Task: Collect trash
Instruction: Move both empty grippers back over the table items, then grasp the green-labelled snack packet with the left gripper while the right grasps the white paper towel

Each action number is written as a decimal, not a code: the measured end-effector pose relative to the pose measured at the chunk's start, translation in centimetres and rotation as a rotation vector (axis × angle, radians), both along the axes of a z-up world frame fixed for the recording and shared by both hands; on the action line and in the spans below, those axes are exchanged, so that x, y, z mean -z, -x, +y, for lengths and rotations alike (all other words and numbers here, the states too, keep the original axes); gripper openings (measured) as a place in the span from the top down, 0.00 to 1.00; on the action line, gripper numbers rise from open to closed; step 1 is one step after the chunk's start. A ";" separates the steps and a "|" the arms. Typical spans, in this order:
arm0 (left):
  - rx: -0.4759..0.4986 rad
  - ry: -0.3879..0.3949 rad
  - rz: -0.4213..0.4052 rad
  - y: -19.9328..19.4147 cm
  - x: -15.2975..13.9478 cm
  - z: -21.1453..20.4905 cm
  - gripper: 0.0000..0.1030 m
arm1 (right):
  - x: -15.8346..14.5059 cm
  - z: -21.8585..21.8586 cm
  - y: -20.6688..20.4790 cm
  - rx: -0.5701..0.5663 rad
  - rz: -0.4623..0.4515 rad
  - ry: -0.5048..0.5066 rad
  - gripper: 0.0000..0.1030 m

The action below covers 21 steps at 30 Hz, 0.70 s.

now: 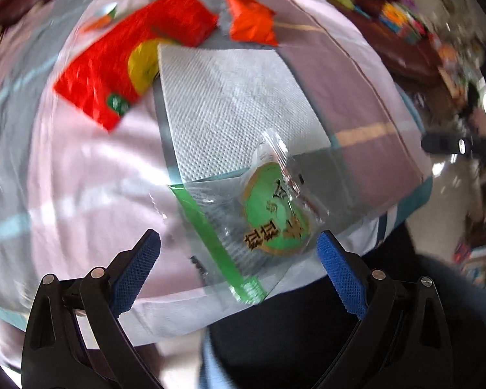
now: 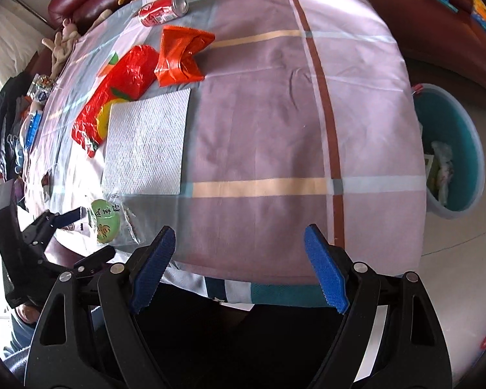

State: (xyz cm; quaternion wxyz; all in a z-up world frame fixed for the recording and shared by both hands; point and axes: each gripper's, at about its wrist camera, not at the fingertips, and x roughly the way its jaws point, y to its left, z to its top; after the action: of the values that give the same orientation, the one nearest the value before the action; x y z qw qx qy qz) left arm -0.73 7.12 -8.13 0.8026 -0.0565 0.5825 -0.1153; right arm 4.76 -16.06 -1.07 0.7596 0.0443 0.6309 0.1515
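Note:
A clear snack wrapper with a green round label (image 1: 269, 214) lies at the near edge of the cloth-covered table, between the tips of my open left gripper (image 1: 239, 253); it also shows in the right wrist view (image 2: 108, 223). Beyond it lie a white paper napkin (image 1: 230, 110) (image 2: 145, 142), a red snack bag (image 1: 123, 61) (image 2: 116, 97), an orange wrapper (image 1: 249, 19) (image 2: 181, 56) and a red soda can on its side (image 2: 163, 9). My right gripper (image 2: 239, 265) is open and empty above the table's near edge. The left gripper (image 2: 58, 227) shows at the left of the right wrist view.
A teal trash bin (image 2: 453, 149) holding some waste stands on the floor right of the table. A dark red sofa (image 2: 437, 26) with plush toys runs behind the table. Clutter lies along the table's left side (image 2: 32, 110).

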 end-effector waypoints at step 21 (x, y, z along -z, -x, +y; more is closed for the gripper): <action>-0.195 0.013 -0.146 0.6 -2.2 5.5 0.52 | 1.4 4.9 -1.1 -0.071 -0.015 0.004 0.24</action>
State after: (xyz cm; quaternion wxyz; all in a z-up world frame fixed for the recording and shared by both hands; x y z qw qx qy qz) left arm -1.36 12.59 -5.90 0.8498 -0.1095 0.5137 -0.0443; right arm 5.88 -11.19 -2.45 0.7586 0.0192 0.6266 0.1775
